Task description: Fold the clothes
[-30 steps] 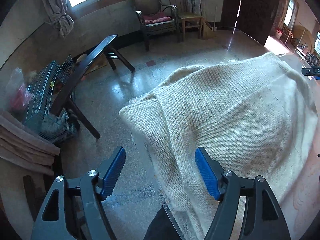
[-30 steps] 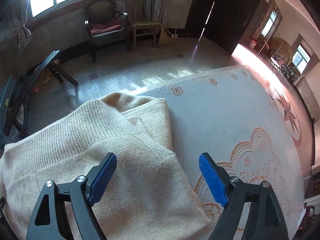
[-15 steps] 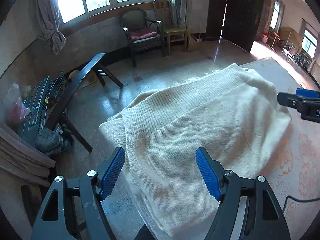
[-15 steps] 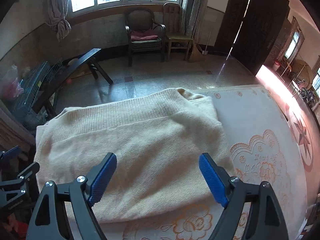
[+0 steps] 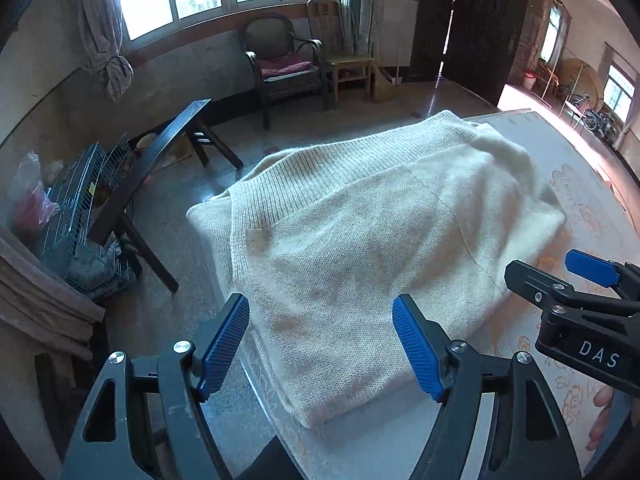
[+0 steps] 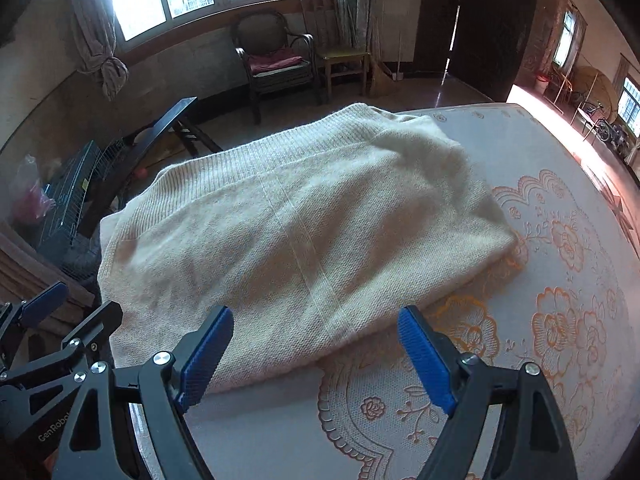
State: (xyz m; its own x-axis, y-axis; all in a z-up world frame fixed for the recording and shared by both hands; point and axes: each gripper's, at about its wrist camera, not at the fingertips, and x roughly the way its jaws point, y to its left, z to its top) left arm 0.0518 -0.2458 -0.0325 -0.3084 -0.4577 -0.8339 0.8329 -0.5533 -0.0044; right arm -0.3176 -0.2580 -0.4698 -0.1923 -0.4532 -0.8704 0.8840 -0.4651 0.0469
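A cream knitted sweater (image 6: 296, 224), folded into a thick rectangle, is laid on the left part of the floral-patterned tabletop (image 6: 560, 280). The left claw (image 5: 320, 344) and the right claw (image 6: 316, 356) are held apart and empty above its near edge.

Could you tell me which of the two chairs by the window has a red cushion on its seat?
The dark rounded-back armchair, left of the light wooden chair, holds the red cushion; the wooden chair's seat is bare.
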